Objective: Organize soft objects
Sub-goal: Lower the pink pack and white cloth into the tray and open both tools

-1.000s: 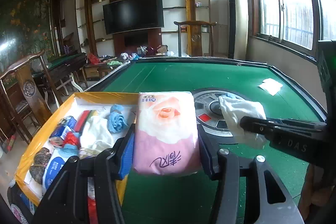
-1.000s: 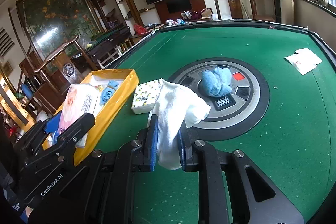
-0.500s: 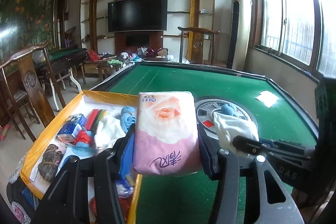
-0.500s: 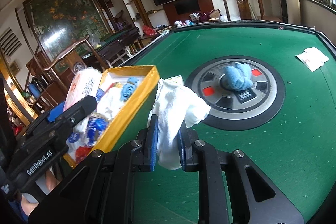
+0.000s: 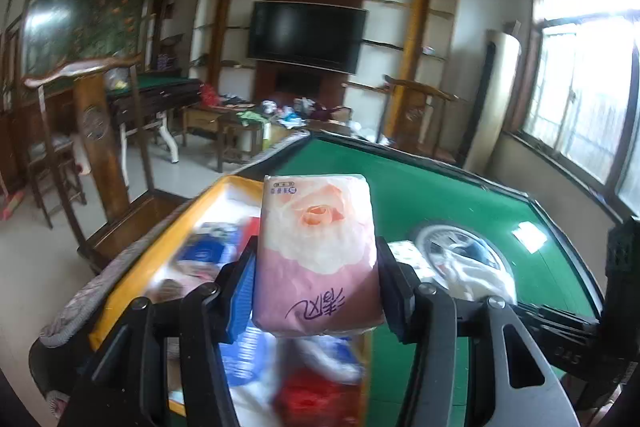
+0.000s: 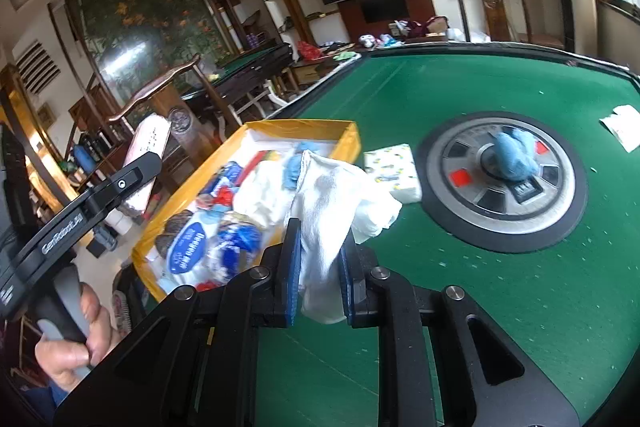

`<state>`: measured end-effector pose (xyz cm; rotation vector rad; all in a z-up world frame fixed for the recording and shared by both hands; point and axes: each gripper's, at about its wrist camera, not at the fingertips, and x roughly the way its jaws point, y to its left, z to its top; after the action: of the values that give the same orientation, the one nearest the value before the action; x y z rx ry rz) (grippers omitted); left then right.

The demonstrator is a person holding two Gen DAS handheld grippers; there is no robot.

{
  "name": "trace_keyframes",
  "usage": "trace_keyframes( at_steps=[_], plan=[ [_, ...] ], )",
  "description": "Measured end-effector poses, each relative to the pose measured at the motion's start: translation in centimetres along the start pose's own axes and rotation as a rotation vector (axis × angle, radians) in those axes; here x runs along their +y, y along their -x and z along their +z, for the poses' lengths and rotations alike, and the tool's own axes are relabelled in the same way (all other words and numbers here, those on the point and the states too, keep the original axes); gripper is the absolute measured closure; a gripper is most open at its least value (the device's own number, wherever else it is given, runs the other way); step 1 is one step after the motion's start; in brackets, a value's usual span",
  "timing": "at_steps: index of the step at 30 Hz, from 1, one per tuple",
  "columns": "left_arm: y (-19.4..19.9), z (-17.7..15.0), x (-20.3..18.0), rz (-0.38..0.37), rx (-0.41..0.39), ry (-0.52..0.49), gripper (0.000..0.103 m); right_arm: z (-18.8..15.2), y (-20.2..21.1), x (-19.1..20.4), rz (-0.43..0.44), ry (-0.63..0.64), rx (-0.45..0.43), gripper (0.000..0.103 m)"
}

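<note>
1. The left gripper (image 5: 316,291) is clamped on a pink tissue pack (image 5: 318,255) printed with a rose; the two black jaws press its left and right sides and the pack stands on end between them.
2. That pack hangs in the air over the yellow box (image 5: 132,287), near the box's edge that meets the table.
3. The right gripper (image 6: 320,267) is pinched tight on a white cloth (image 6: 336,203); the blue pads squeeze its lower part, and the rest bunches up above the jaws and flops to the right.
4. The cloth is held up off the felt, just beside the yellow box's right-hand wall.
5. From the right wrist view, a hand (image 6: 76,343) grips the handle of the left gripper at the lower left, with the tissue pack showing beyond it past the box's left side.
6. The box holds a jumble of soft things: blue and white packets, something red, a white cloth and a small blue one.
7. A small patterned tissue pack (image 6: 394,167) lies flat on the green table (image 6: 520,307), between the box and the round grey centre panel (image 6: 500,179).
8. A blue cloth (image 6: 514,157) sits bunched on the middle of that panel.
9. White paper (image 6: 624,127) lies well apart at the table's right edge.
</note>
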<state>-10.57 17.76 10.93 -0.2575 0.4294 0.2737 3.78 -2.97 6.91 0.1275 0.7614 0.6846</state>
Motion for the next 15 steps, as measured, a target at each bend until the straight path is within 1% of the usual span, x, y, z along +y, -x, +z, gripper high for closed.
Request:
trace_keyframes(
  at_steps=[4, 9, 11, 13, 15],
  plan=[
    [-0.5, 0.3, 3.3, 0.036, 0.02, 0.044, 0.049, 0.9, -1.1, 1.8, 0.033, 0.025, 0.027, 0.087],
    [-1.2, 0.4, 6.4, 0.073, 0.035, 0.092, 0.049, 2.4, -2.7, 4.5, 0.062, 0.065, 0.053, 0.087],
    [-1.9, 0.5, 7.2, 0.065, 0.058, 0.106, 0.049, 3.1, -3.6, 5.6, 0.069, 0.082, 0.067, 0.087],
    [-2.8, 0.4, 7.3, 0.041, 0.102, 0.092, 0.049, 3.9, -4.7, 6.5, 0.072, 0.091, 0.088, 0.087],
    [-3.8, 0.1, 7.7, 0.021, 0.129, 0.11, 0.049, 4.4, -6.2, 7.5, 0.081, 0.099, 0.112, 0.087]
  ],
)
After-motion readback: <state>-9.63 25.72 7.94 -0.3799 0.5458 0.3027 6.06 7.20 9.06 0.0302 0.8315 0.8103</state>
